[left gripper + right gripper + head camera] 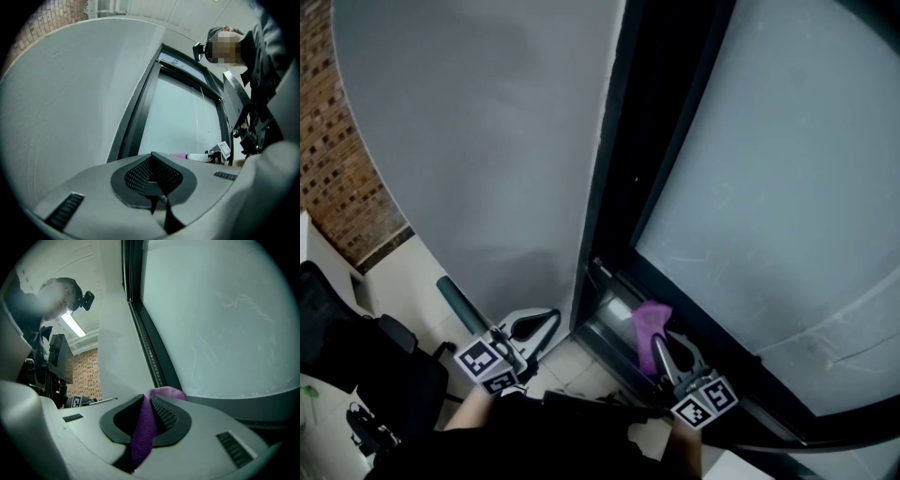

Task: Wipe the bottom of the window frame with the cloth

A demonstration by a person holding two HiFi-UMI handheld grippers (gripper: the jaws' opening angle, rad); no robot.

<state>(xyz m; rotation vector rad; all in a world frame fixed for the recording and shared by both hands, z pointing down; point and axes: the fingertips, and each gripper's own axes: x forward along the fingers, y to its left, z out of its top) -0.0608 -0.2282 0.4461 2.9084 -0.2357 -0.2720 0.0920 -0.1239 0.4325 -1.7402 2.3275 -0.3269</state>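
Two claws are counted, one per hand, and each carries one marker cube, the left (487,364) and the right (705,398). One cloth (143,427), purple, is recorded. It is pinched between the jaws of the right claw (149,401), which are closed on it; a strip runs down between the jaws and a bunched end stands beyond the tips. In the head view the cloth (649,323) is seen at the bottom rail of the window frame (605,319), close to the frame's lower left corner and just below the single frosted pane (769,187); whether it actually touches the rail cannot be settled. The right claw (661,339) is held tilted toward that rail. The left claw (151,159) is closed with nothing between its jaws. It (534,328) is held apart from the frame, low beside the one grey wall panel (487,141) and above the tiled floor (572,366). One brick wall (337,169) is noted at far left.
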